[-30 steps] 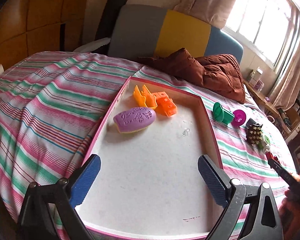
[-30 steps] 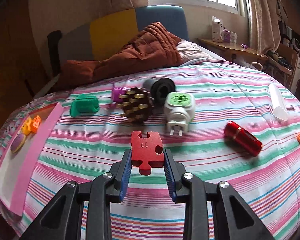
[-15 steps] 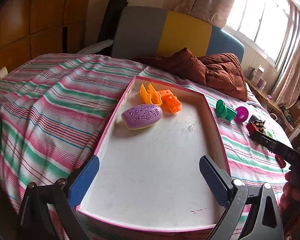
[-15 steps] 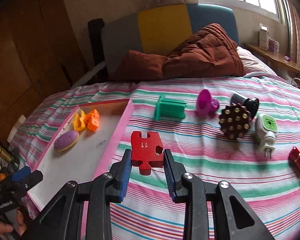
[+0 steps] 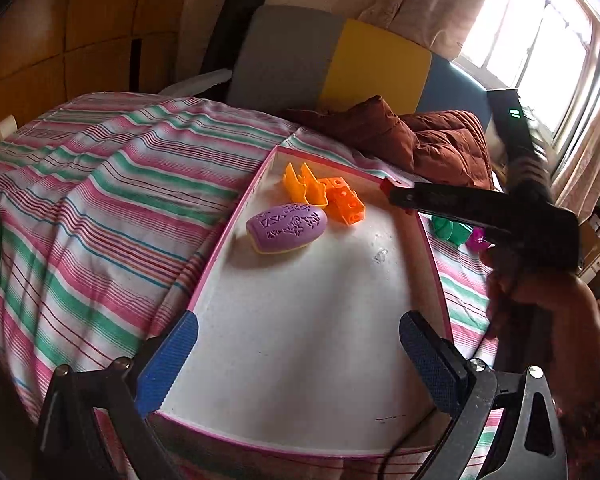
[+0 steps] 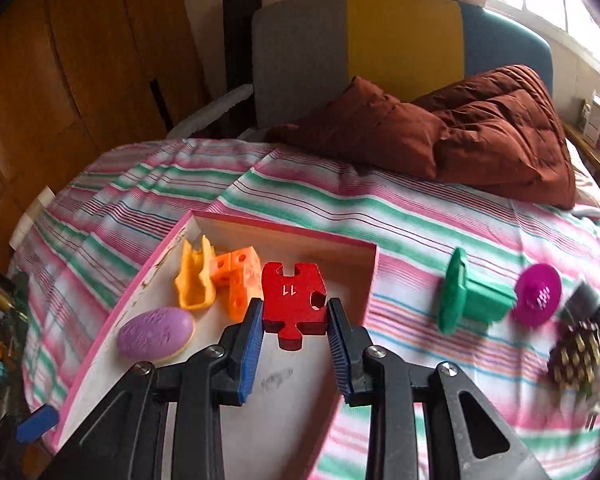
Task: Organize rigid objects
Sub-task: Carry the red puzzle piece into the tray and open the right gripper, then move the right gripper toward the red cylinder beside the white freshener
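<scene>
Three toys already lie at the far end of the tray [image 6: 364, 276]: a purple oval [image 6: 155, 333], a yellow piece [image 6: 194, 280] and an orange block [image 6: 238, 280], close together near the far left corner. The right gripper [image 6: 295, 334] is pinching a red puzzle piece [image 6: 294, 300] by its two side edges, tab pointing down toward the camera, and holds it in the air over the tray's far half, just right of the orange block. How high it hangs above the tray floor I cannot tell.

The relation that matters, as I judge it: the bare white floor lies below and nearer than the piece, so a drop straight down or slightly back should land it clear of the block. The right hand is the one placed for this.

The left gripper [image 5: 296, 354] is spread wide and empty, over the tray's near end. On the bed [image 6: 420, 216], right of the tray, a green spool [image 6: 470, 294], a magenta disc [image 6: 538, 294] and other items wait.
</scene>
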A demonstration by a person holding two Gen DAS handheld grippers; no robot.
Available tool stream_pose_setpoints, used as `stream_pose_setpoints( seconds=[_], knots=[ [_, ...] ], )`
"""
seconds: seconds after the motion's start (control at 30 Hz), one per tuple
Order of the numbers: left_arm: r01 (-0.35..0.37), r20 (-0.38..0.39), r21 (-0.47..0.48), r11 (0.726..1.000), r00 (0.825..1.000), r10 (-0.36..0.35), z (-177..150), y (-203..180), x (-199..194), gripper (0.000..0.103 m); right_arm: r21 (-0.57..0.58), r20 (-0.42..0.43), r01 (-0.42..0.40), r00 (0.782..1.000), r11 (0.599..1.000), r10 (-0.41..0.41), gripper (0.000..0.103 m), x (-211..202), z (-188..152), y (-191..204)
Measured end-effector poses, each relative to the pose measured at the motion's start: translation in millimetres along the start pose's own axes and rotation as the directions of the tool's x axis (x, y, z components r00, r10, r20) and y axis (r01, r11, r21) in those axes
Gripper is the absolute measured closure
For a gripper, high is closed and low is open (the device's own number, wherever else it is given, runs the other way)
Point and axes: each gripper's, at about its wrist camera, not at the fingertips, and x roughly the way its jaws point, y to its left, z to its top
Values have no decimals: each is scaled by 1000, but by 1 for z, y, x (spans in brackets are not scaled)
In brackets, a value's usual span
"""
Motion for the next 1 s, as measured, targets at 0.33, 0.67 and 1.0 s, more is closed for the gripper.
stream_pose_setpoints(
  seconds=[0.33,0.67,1.0],
  knots=[
    [-19,4,-46,999,1000,19,2,11,1,1,-2,-78,41,996,999,-41,68,45,21,-3],
    [-19,23,-60,998,1000,21,2,13,-2,1,48,14,-1,1000,999,1,68,-6,-4,-11],
    [50,19,-27,998,999,-50,-1,-1,-7,2,143,20,-38,999,989,36,67,-46,-47,-30]
  ],
)
